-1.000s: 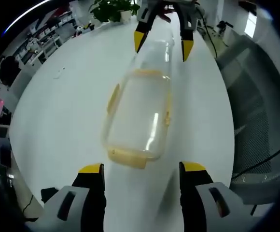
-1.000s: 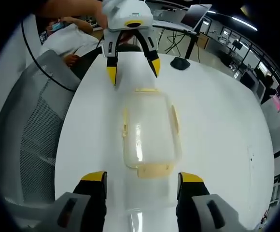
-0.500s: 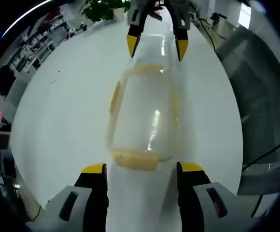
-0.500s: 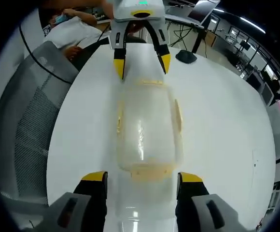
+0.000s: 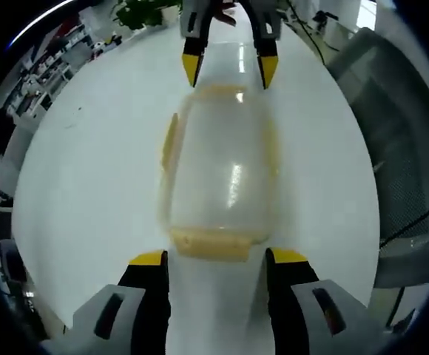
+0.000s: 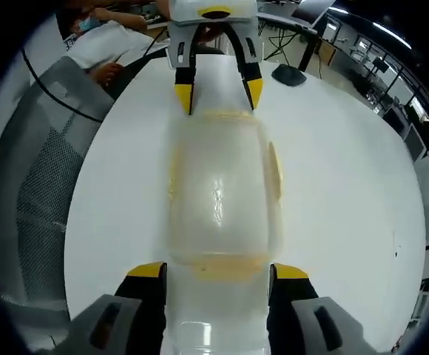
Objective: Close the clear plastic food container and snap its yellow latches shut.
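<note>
The clear plastic container (image 5: pixel 218 170) (image 6: pixel 218 196) lies lengthwise on the white table (image 5: pixel 89 185), its lid on top. Yellow latches show at its ends and long sides: the near end latch (image 5: pixel 211 242) in the left gripper view, the side latch (image 6: pixel 275 170) and near end latch (image 6: pixel 218 266) in the right gripper view. My left gripper (image 5: pixel 216 259) (image 6: pixel 219 95) stands open at one end, its jaws either side of that end latch. At the opposite end my right gripper (image 6: pixel 218 271) (image 5: pixel 229 70) is open too, straddling the end. Neither holds anything.
A grey mesh office chair (image 5: pixel 399 148) (image 6: pixel 29 170) stands close along one table edge. A seated person (image 6: pixel 103 44) is beyond the far end, near a dark object (image 6: pixel 288 74) on the table. A green plant (image 5: pixel 137 11) stands at the other end.
Both grippers have closed in on the container's two ends from farther off, jaws staying open. The container looks larger in both views and has stayed on the table.
</note>
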A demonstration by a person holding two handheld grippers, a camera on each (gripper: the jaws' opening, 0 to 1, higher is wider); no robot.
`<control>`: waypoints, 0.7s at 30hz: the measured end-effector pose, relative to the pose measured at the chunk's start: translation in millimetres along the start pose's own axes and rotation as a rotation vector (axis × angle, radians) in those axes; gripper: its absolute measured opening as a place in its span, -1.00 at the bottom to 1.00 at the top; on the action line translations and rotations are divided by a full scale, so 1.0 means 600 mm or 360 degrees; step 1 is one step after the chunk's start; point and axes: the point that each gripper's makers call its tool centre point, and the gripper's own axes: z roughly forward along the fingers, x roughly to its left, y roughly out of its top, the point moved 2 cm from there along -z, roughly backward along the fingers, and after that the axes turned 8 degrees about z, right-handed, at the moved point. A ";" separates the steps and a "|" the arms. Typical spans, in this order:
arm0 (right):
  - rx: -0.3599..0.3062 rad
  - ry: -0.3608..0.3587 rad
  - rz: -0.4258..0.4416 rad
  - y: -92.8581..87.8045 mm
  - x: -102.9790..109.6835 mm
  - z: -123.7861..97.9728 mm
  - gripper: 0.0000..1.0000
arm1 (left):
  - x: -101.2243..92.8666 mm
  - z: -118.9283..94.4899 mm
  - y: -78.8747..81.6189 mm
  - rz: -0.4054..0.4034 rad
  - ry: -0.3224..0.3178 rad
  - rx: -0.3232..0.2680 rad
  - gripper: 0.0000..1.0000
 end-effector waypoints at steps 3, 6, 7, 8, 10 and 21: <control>0.0018 0.0004 -0.0002 -0.002 -0.002 0.004 0.06 | 0.002 0.002 0.000 0.0005 -0.0004 -0.0002 0.02; 0.0037 0.0008 0.0001 -0.006 -0.005 0.009 0.05 | 0.005 0.006 0.002 0.0001 -0.0005 -0.0019 0.02; 0.0049 0.0015 0.0004 -0.009 -0.004 0.010 0.05 | 0.006 0.007 0.003 0.0000 -0.0011 -0.0028 0.02; 0.0051 0.0018 0.0003 -0.009 -0.004 0.011 0.05 | 0.006 0.007 0.004 -0.0003 -0.0017 -0.0034 0.01; 0.0060 0.0022 0.0007 -0.011 -0.006 0.013 0.05 | 0.006 0.009 0.006 -0.0020 -0.0035 -0.0055 -0.02; 0.0066 0.0036 0.0006 -0.011 -0.012 0.020 -0.06 | 0.003 0.010 0.009 -0.0014 -0.0102 -0.0115 -0.18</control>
